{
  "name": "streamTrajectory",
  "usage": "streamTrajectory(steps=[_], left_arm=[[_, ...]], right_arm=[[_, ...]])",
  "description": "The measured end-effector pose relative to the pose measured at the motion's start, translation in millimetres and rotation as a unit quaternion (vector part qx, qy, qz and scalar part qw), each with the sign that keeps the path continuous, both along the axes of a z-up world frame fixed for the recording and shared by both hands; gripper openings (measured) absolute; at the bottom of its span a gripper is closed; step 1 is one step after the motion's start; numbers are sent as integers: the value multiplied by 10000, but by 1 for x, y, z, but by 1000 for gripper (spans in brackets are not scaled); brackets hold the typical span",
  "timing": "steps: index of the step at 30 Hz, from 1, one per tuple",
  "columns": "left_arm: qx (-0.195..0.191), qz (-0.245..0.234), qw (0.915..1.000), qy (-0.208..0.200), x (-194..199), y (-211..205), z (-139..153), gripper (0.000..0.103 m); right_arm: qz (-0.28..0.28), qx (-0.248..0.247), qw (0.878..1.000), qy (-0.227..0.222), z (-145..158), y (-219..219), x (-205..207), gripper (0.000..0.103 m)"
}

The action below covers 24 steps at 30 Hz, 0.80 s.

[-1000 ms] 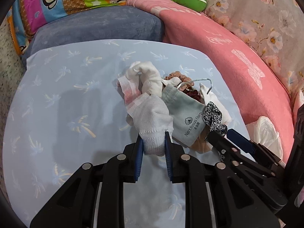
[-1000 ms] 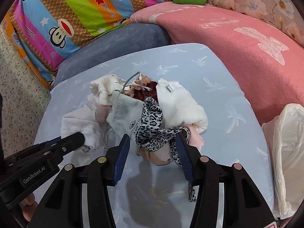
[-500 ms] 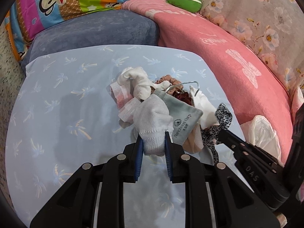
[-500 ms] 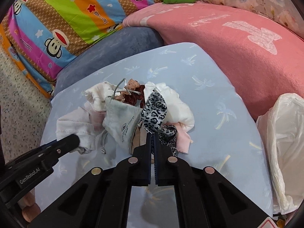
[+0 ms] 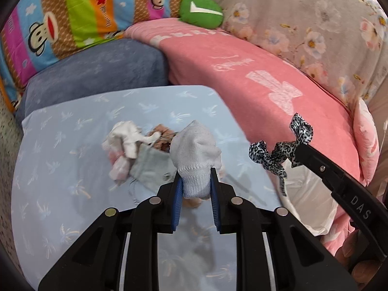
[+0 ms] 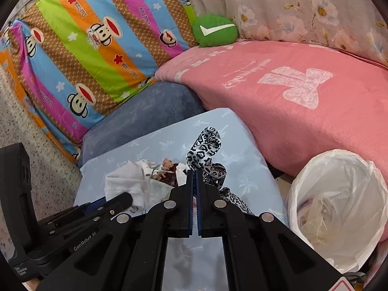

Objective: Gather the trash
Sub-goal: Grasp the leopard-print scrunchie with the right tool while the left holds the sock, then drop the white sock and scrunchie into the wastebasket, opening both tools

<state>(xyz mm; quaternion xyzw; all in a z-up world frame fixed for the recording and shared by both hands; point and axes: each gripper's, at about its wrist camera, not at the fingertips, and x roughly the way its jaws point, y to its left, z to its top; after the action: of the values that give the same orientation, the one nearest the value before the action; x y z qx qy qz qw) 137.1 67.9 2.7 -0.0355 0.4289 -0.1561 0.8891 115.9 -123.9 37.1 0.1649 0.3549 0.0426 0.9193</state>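
Left gripper (image 5: 195, 181): pitched downward, blue pads pressed against both sides of the ribbed cuff of a white sock (image 5: 195, 155), narrow gap between the jaws. Right gripper (image 6: 193, 177): also pitched down, jaws fully closed, pinching a leopard-print ribbon (image 6: 206, 150) at the fingertips. In the left wrist view the right gripper reaches in from the right edge; fingertips of the holding hand (image 5: 351, 252) show beneath its body.

You can read "DAS" on the black arm of the right gripper (image 5: 300, 149), lower right of the left wrist view. "GenRobot.AI" stands on the left gripper (image 6: 126, 197) body, lower left of the right wrist view. Pink blanket (image 6: 303, 92) script: illegible.
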Motion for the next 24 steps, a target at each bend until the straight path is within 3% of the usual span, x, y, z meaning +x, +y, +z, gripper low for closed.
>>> streamTrajectory(steps=[11, 24], left_arm=[[136, -820, 9958, -381, -16, -81, 26, 21], [240, -1768, 9831, -398, -32, -172, 25, 21]], right_arm=[[-734, -146, 9962, -454, 36, -81, -41, 2], [-1550, -93, 9872, -378, 24, -162, -81, 2]])
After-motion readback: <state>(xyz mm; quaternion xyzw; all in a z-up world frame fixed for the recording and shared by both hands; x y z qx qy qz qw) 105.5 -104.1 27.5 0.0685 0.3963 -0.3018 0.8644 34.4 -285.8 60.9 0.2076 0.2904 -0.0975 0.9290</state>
